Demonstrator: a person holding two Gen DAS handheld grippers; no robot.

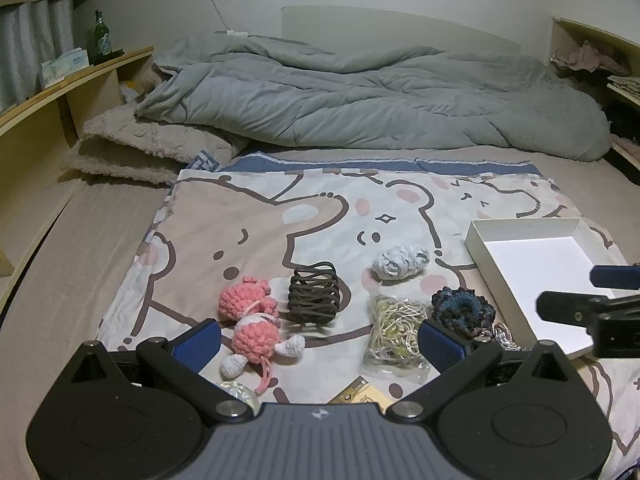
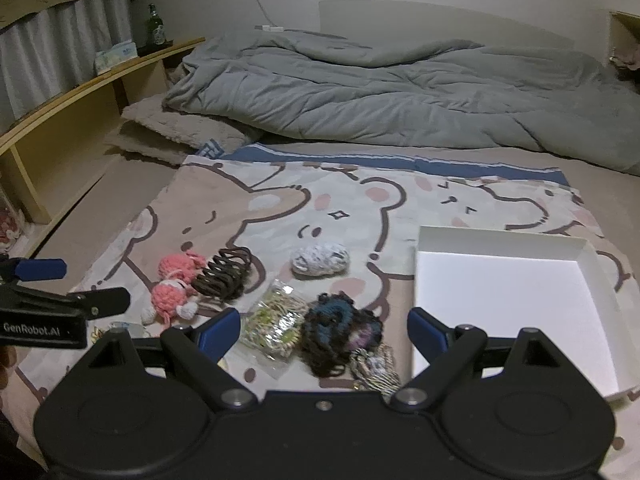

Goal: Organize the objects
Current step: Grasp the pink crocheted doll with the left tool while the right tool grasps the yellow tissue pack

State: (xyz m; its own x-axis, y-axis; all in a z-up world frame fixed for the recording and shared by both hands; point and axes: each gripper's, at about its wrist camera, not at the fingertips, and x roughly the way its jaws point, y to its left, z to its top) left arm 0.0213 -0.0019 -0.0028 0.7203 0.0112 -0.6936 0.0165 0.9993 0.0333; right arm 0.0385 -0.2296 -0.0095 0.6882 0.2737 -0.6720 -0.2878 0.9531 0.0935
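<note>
Small items lie on a cartoon-print cloth [image 1: 240,216]: a pink crochet doll [image 1: 252,320], a brown coiled bundle [image 1: 314,298], a grey-white yarn ball [image 1: 400,262], a clear bag of cream cords [image 1: 394,328] and a dark blue scrunchie [image 1: 464,310]. An empty white box [image 2: 500,300] sits to their right. My left gripper [image 1: 320,342] hovers open over the doll and bag. My right gripper [image 2: 325,332] is open above the scrunchie [image 2: 340,328], not touching it. A striped braided piece [image 2: 376,368] lies just below the scrunchie.
A rumpled grey duvet [image 1: 360,96] fills the far half of the bed, with a beige fleece pillow [image 1: 148,144] at its left. A wooden shelf [image 1: 60,92] along the left holds a green bottle [image 1: 99,36] and a tissue box [image 1: 64,66].
</note>
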